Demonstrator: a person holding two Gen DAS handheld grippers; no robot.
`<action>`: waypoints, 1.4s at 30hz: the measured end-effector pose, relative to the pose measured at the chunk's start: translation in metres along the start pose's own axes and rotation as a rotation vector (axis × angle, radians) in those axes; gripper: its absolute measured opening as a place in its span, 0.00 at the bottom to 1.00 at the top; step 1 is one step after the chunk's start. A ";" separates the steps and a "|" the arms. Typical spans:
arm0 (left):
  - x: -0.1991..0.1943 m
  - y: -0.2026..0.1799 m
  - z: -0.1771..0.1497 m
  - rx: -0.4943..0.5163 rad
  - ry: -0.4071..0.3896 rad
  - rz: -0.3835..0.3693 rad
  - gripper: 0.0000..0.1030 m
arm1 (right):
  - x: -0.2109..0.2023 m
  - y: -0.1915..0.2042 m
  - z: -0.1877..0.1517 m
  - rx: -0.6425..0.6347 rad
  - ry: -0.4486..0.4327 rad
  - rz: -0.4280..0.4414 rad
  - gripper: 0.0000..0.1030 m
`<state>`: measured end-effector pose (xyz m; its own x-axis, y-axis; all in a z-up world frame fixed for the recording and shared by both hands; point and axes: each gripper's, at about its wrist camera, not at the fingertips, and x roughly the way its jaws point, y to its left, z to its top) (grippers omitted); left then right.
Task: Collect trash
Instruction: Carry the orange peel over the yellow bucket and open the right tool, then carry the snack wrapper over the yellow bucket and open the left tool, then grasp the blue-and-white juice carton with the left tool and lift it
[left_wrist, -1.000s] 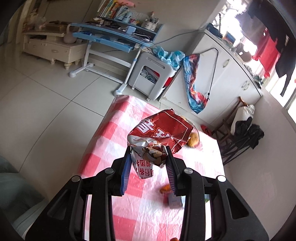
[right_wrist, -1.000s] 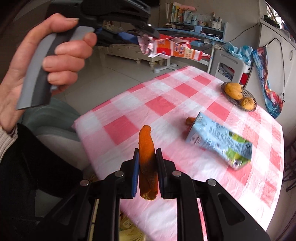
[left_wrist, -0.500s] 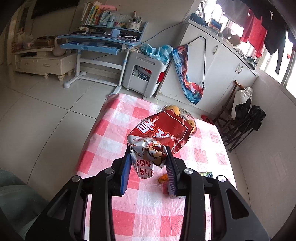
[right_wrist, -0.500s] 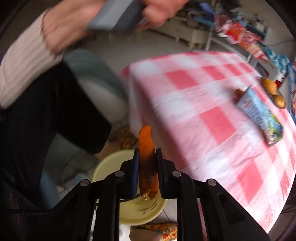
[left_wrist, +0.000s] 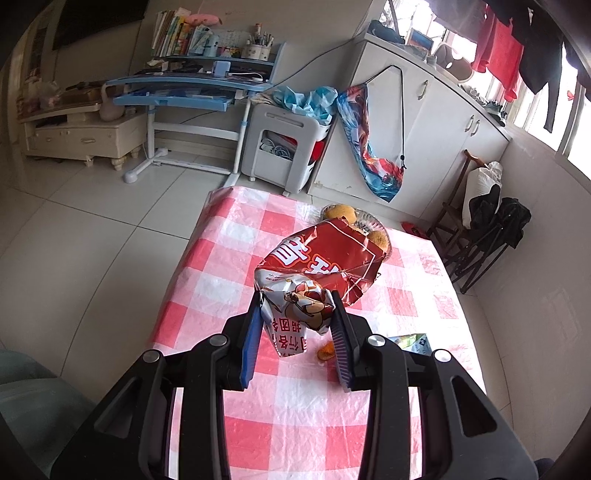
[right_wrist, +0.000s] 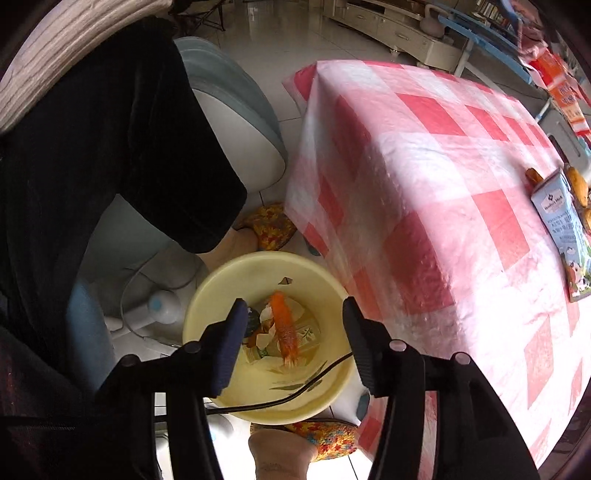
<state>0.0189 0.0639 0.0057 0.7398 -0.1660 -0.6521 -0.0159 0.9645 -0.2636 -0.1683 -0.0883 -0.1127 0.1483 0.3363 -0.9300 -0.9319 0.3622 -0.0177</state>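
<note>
The drop-off step is in hand: the right gripper (right_wrist: 291, 332) is held above the yellow bin (right_wrist: 207, 295) on the floor beside the worktop (right_wrist: 424, 184), its fingers just opened and nothing between them — the orange peel (right_wrist: 283, 325) is seen inside the bin among other scraps. A second ago that peel was clamped over the worktop. The red wrapper (left_wrist: 314, 273) is gripped by the left gripper (left_wrist: 295, 325) above the worktop, as before. Next, the wrapper probably has to be carried to the bin; a blue carton (right_wrist: 561, 229) is left lying on the worktop.
</note>
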 end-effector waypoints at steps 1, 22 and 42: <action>0.000 0.001 -0.002 -0.001 0.003 0.004 0.33 | -0.002 -0.003 -0.001 0.011 -0.003 -0.009 0.51; -0.055 -0.014 -0.194 0.096 0.283 0.099 0.33 | -0.038 -0.027 -0.034 0.000 0.076 -0.321 0.63; -0.071 -0.036 -0.265 0.248 0.431 0.147 0.58 | -0.059 -0.007 -0.051 0.060 -0.029 -0.394 0.70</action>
<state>-0.2111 -0.0135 -0.1266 0.3969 -0.0439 -0.9168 0.0996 0.9950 -0.0046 -0.1871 -0.1553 -0.0762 0.5010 0.1853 -0.8454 -0.7807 0.5184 -0.3490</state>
